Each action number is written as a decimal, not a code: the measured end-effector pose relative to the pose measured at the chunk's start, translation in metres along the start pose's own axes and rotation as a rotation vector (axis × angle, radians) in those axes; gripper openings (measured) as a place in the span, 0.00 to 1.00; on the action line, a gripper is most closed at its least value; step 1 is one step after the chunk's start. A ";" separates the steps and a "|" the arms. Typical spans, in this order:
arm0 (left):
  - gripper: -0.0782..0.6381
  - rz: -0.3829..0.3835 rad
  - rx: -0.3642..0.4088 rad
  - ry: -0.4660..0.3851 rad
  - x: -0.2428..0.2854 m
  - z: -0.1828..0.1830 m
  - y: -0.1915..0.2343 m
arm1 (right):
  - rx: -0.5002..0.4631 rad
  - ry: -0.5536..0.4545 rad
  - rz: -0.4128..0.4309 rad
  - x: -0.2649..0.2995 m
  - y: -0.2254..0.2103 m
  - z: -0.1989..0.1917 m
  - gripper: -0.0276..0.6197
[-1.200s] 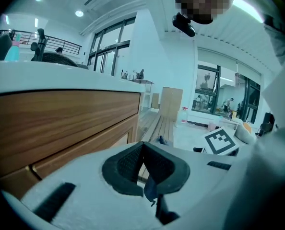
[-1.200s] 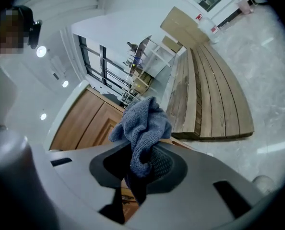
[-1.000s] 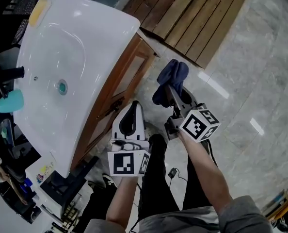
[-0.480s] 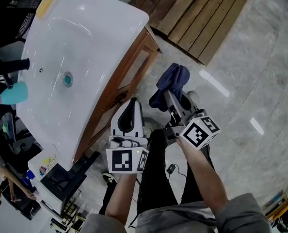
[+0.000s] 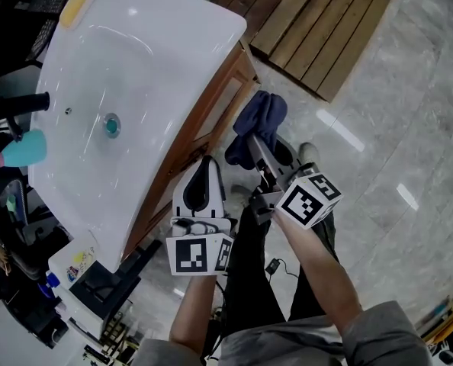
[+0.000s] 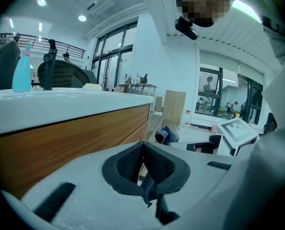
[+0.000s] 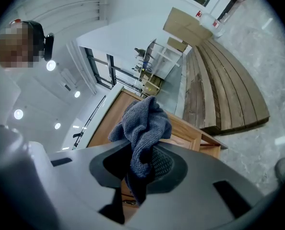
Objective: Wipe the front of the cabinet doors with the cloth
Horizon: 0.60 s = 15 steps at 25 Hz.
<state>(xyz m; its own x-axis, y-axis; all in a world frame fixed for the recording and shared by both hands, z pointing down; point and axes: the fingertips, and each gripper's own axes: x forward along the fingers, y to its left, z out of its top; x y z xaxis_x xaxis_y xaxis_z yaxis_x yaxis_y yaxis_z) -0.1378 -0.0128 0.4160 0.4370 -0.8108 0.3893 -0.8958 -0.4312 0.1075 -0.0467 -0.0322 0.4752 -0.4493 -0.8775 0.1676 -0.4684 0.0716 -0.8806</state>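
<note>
Two hand-held grippers are held out low over the pale stone floor point(image 5: 409, 128), beside the wooden cabinet point(image 5: 211, 120) that carries a white basin point(image 5: 135, 75). On the right, the right hand-held gripper point(image 5: 261, 145) is clamped on the dark blue cloth point(image 5: 258, 120), and the cloth is bunched up in a loose wad above the jaw tips. In the right gripper view the same cloth point(image 7: 142, 123) is seen pinched between the black pads of that hand-held gripper point(image 7: 145, 152), with a tail hanging down through the jaws and the bulk spilling over the top. Behind it, the cabinet's front point(image 7: 190, 133) fills the middle of that view. From the head view the cloth is seen close to the cabinet's front, near its far corner; whether contact is made cannot be told.

Over on the left, the left hand-held gripper point(image 5: 204, 178) is pointed toward the cabinet front, lower down and nearer the person. In the left gripper view the jaws of that hand-held gripper point(image 6: 143, 169) are drawn together at the tips, and nothing is gripped between them. The wood panel point(image 6: 70, 143) is seen just beyond it, under the basin's rim.

On the basin's far edge, a teal bottle point(image 5: 17, 147) and a black tap point(image 5: 17, 104) are seen side by side, and a yellow bar point(image 5: 78, 6) is set at a corner. Wooden decking point(image 5: 318, 21) is laid beyond the cabinet.
</note>
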 end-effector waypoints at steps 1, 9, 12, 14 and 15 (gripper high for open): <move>0.12 0.001 -0.001 0.002 0.000 -0.001 0.002 | 0.005 -0.001 0.006 0.005 0.001 -0.001 0.16; 0.12 -0.001 -0.005 0.007 -0.001 -0.007 0.009 | 0.024 0.008 0.049 0.043 0.013 -0.007 0.16; 0.12 -0.001 -0.006 0.004 -0.001 -0.007 0.012 | 0.034 0.013 0.053 0.053 0.013 -0.011 0.16; 0.12 -0.001 -0.008 0.002 -0.001 -0.006 0.014 | 0.041 0.017 0.058 0.059 0.013 -0.015 0.16; 0.12 -0.001 -0.009 0.001 0.000 -0.006 0.016 | 0.044 0.020 0.061 0.061 0.014 -0.017 0.16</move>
<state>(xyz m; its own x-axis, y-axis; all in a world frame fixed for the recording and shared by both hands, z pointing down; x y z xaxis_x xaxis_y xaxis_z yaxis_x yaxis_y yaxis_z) -0.1527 -0.0167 0.4234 0.4381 -0.8100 0.3898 -0.8960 -0.4287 0.1159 -0.0934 -0.0770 0.4811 -0.4909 -0.8627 0.1213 -0.4060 0.1033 -0.9080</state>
